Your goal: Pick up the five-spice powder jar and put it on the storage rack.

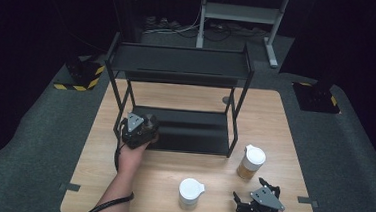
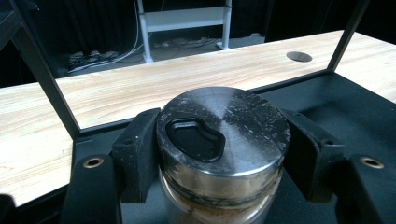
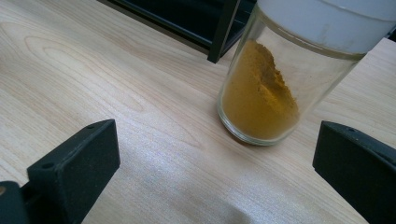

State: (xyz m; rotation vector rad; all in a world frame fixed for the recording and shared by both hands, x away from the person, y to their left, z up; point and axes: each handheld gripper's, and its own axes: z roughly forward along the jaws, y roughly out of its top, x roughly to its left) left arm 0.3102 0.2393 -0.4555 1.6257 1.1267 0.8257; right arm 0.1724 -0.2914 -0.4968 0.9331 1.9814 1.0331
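wooden table: left tool pinches a dark-lidded jar; right tool spread near yellow-powder jar.

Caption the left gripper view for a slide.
Left gripper clamps a metal-lidded spice jar over the black rack's lower shelf.

Light wood tabletop with a round cable hole near the back edge, grey tape tabs at the left and right edges. Black two-level metal rack stands on it. Floor is dark grey carpet. Two black bases with yellow-black hazard stripes sit on the floor left and right. A white desk frame stands behind, loose cables under it. Room beyond is dark, black backdrop; light falls from above onto the tabletop.
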